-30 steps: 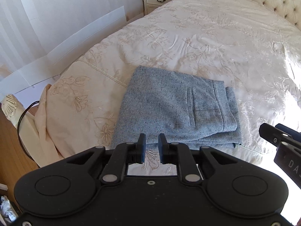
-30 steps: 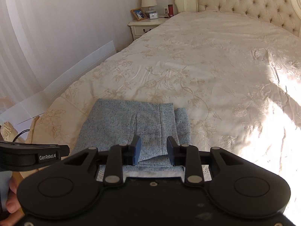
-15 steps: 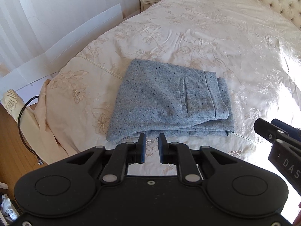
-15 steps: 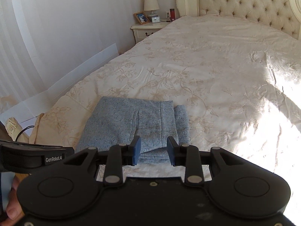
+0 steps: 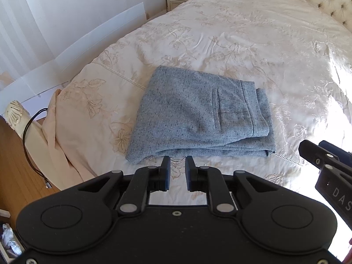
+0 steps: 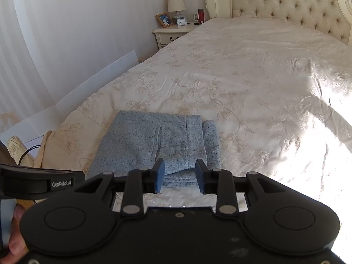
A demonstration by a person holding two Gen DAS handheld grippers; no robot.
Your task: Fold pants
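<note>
Grey pants [image 5: 198, 114] sit folded mid-frame on bed [image 5: 253, 44]. Your left gripper [image 5: 177, 168] & right gripper [image 6: 180, 171] fingers are parted, empty. Folding looks done; next, just pull away.

Folded speckled grey-blue pants [image 5: 199, 114] flat on bedspread [image 5: 253, 44]

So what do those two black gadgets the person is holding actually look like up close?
Both are matte black plastic. The left gripper and right gripper each have a wide body with two round discs, silver rivets and jointed links ending in two fingers with blue pads. White "GenRobot.AI" lettering marks the left one's side. No cables on them show.
</note>
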